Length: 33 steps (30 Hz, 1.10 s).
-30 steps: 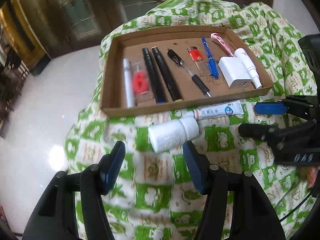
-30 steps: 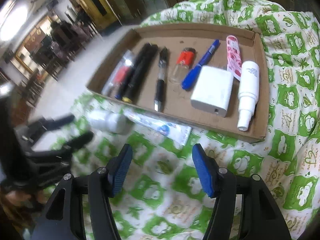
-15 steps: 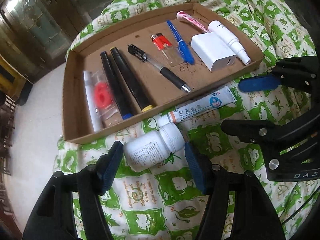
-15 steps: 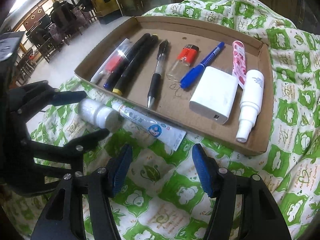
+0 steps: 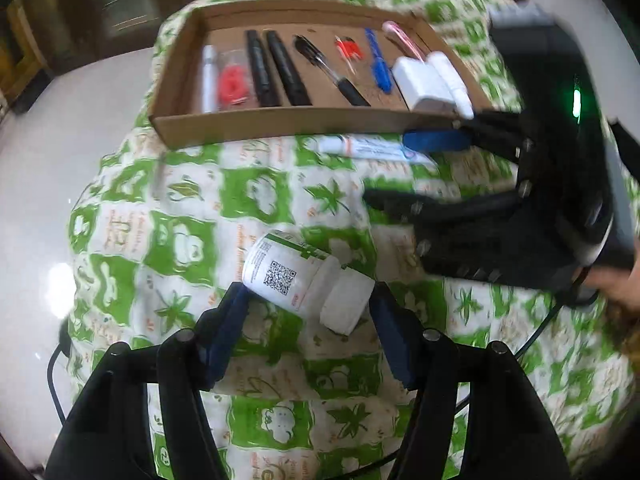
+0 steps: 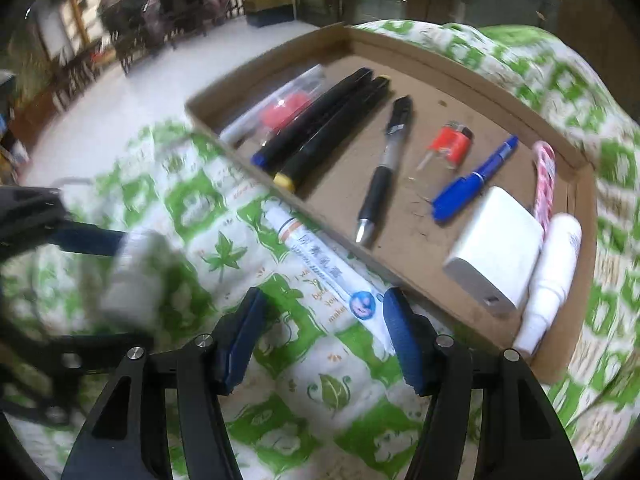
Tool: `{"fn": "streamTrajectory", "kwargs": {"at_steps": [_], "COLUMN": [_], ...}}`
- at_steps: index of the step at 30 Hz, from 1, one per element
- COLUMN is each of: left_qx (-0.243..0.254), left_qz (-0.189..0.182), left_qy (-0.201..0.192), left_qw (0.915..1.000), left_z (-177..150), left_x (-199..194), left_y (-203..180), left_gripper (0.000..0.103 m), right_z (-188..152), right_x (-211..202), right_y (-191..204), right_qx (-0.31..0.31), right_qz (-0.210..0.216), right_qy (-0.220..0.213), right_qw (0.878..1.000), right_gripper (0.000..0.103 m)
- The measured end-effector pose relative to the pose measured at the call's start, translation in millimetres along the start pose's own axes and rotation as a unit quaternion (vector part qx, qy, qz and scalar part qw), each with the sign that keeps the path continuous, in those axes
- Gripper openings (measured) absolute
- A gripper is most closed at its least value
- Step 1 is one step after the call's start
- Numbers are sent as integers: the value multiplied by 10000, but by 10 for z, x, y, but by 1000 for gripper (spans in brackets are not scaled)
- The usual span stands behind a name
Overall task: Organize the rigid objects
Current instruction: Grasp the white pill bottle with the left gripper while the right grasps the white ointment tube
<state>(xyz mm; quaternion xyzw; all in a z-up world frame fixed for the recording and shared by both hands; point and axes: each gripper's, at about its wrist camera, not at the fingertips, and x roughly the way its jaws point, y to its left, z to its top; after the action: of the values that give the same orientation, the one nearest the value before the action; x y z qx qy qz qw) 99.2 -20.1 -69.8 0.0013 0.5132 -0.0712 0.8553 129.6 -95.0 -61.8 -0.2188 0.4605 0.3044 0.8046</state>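
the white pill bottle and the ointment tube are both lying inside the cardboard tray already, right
No. The white pill bottle and the ointment tube both lie on the green cloth outside the cardboard tray, as both wrist views show.

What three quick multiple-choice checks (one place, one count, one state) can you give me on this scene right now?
1. Where is the ointment tube relative to the cardboard tray?
A. Inside it
B. On the cloth, just outside its near wall
C. Leaning upright on its far wall

2. How many thick black markers lie side by side in the tray?
A. One
B. Two
C. Four

3. How is the white bottle posed?
A. Upright on its base
B. Lying on its side on the cloth
C. Standing on its cap

Answers:
1 B: the tube lies on the cloth along the outside of the wall.
2 B: two markers lie pressed together, one blue-ended, one yellow-ended.
3 B: its label and cap both face sideways, low on the cloth.
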Motion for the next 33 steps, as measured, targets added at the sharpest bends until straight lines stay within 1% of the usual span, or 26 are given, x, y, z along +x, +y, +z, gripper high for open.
{"fn": "streamTrajectory", "kwargs": {"at_steps": [2, 3, 4, 5, 6, 8, 10, 11, 12, 13, 14, 16, 18, 19, 20, 21, 23, 24, 25, 29, 32, 33], "left_qx": [-209, -293, -354, -402, -437, -481, -538, -583, -632, -717, -806, -1002, -1200, -1296, -1381, -1484, -1614, -1693, -1747, -1775, -1785, -1812], "left_qz": [-131, -171, -166, -170, -190, -217, -248, -274, -310, -382, -460, -601, -764, -846, -909, -985, -1045, -1076, -1092, -1103, -1115, -1054], "left_qy": [-89, -67, -24, -10, -25, -62, -65, -62, -63, -71, -81, -94, -116, -141, -173, -206, -232, -240, -239, -171, -101, -91], "left_qw": [9997, 9994, 9992, 9990, 9989, 9986, 9982, 9979, 9975, 9967, 9957, 9931, 9898, 9878, 9861, 9838, 9811, 9794, 9783, 9778, 9775, 9778], "left_z": [-2, -7, -17, -30, -29, -42, -43, -37, -39, -49, -56, -77, -93, -106, -126, -144, -154, -166, -173, -130, -61, -29], "left_x": [-19, -2, 18, 21, 14, -7, -6, -1, -4, -18, -31, -64, -85, -101, -122, -139, -143, -146, -144, -104, -46, -20], "left_y": [56, 83, 101, 111, 122, 141, 153, 162, 193, 223, 253, 318, 374, 401, 425, 451, 489, 509, 522, 470, 388, 359], "left_gripper": [62, 62, 62, 62, 62, 62, 62, 62, 62, 62, 62, 62, 62, 62, 62, 62, 62, 62, 62, 62, 62, 62], "right_z": [10, 16, 21, 27, 24, 5, -26, -45, -61, -108, -136, -245, -351, -421, -476, -489, -469, -428, -415, -359, -350, -343], "right_x": [29, 33, 26, 14, -13, -41, -80, -120, -145, -199, -241, -300, -298, -290, -292, -293, -305, -306, -332, -258, -160, -131], "right_y": [57, 54, 32, -17, -105, -201, -212, -223, -251, -276, -294, -317, -313, -306, -293, -296, -319, -335, -328, -296, -234, -211], "right_qx": [-120, -74, 26, 180, 439, 761, 873, 987, 1118, 1386, 1540, 1882, 2059, 2139, 2180, 2186, 2194, 2216, 2220, 2026, 1844, 1774], "right_qz": [-165, -201, -277, -341, -214, 38, 116, 296, 529, 935, 1117, 1543, 1702, 1730, 1694, 1626, 1527, 1547, 1561, 1387, 1124, 1022], "right_qy": [-70, -89, -102, -112, -137, -113, -87, -65, -27, 46, 90, 291, 472, 558, 555, 576, 535, 472, 425, 453, 559, 575], "right_qw": [9998, 9997, 9996, 9992, 9987, 9970, 9961, 9947, 9923, 9859, 9817, 9695, 9625, 9598, 9595, 9605, 9621, 9616, 9615, 9683, 9748, 9771], "right_gripper": [56, 53, 40, 30, 24, 23, 22, 21, 16, 9, 8, 8, 8, 9, 9, 10, 20, 31, 39, 40, 39, 36]}}
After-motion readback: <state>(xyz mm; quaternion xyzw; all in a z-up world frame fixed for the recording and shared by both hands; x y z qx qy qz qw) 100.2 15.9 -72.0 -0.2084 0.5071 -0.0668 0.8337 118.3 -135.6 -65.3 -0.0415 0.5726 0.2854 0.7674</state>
